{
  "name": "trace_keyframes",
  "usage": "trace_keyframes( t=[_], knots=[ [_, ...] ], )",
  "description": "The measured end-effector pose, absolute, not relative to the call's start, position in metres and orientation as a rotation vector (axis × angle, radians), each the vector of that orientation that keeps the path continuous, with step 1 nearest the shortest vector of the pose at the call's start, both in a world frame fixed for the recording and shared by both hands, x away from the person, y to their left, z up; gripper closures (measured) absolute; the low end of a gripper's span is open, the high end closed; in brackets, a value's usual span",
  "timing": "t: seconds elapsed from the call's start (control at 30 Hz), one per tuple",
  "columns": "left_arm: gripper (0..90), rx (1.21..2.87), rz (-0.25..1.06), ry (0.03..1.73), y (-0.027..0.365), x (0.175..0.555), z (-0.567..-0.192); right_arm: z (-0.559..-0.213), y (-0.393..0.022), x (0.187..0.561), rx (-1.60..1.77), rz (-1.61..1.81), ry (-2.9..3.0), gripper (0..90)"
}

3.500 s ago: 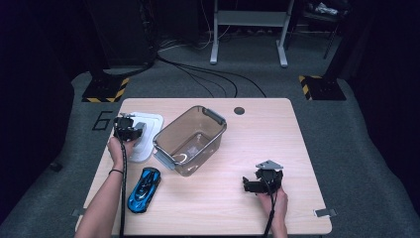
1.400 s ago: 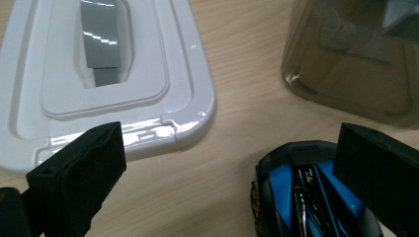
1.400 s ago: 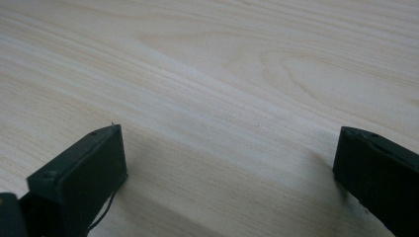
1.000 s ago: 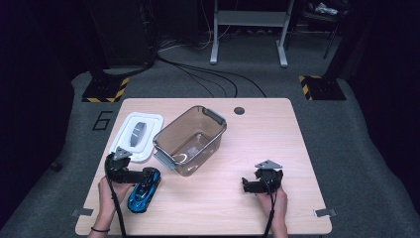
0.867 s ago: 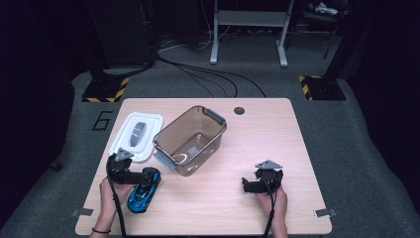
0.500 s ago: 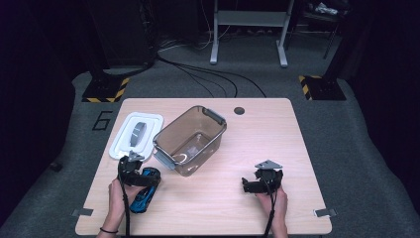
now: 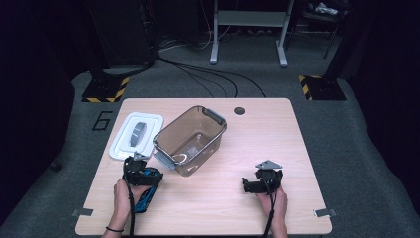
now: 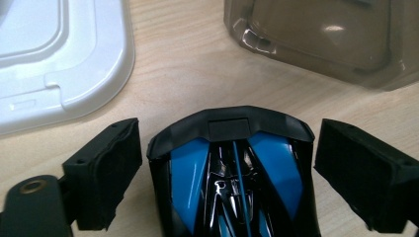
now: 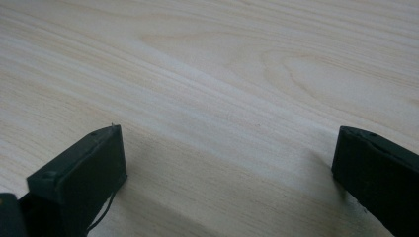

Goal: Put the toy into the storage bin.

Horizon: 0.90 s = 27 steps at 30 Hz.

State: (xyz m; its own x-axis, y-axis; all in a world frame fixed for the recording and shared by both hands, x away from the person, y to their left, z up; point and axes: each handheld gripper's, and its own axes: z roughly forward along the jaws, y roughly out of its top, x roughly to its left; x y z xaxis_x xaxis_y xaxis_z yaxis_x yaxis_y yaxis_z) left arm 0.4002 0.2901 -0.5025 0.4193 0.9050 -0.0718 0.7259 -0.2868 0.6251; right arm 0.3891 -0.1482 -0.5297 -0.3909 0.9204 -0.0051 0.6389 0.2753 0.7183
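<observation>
A blue and black toy car (image 7: 145, 197) lies near the table's front left. My left gripper (image 7: 147, 178) is lowered over the car's far end. In the left gripper view the car (image 8: 232, 173) sits between the two black pads (image 8: 106, 168). My left gripper (image 8: 230, 143) has just been closing its jaws, and a thin gap still shows on each side of the car, so it is open. My right gripper (image 7: 246, 186) rests at the front right, and in its own view it (image 9: 227, 148) stands open over bare wood.
A clear brown plastic bin (image 7: 198, 161) stands mid-table, just beyond the car, and its wall (image 8: 321, 49) is close ahead of the left jaws. Its white lid (image 7: 121, 144) lies flat to the left, and the lid's corner (image 8: 64, 59) is nearby.
My left hand came from the white lid toward the person, then slid right and down over the car. Its jaws now straddle the car's end. The right hand has not moved.
</observation>
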Motion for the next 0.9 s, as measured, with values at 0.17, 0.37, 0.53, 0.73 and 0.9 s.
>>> trace_keyframes(
  t=[0.17, 0.37, 0.53, 0.73, 0.9],
  knots=[
    [18.4, 2.092, 0.395, 1.385, 0.2899, 0.3994, -0.5048, -0.5297, -0.1481, 0.3891, 1.407, 0.897, 2.127, 0.0],
    [23.1, 2.093, 0.398, 1.393, 0.288, 0.3987, -0.5072, -0.5297, -0.1481, 0.389, 1.407, 0.897, 2.127, 0.0],
    [23.8, 2.102, 0.403, 1.395, 0.2874, 0.3981, -0.5062, -0.5297, -0.1482, 0.3891, 1.406, 0.897, 2.127, 0.0],
    [24.4, 2.072, 0.414, 1.36, 0.2879, 0.3942, -0.5051, -0.5297, -0.1481, 0.3891, 1.407, 0.897, 2.126, 0.0],
    [24.6, 2.057, 0.448, 1.339, 0.2898, 0.3904, -0.4981, -0.5297, -0.1481, 0.3891, 1.408, 0.897, 2.126, 0.0]
  ],
)
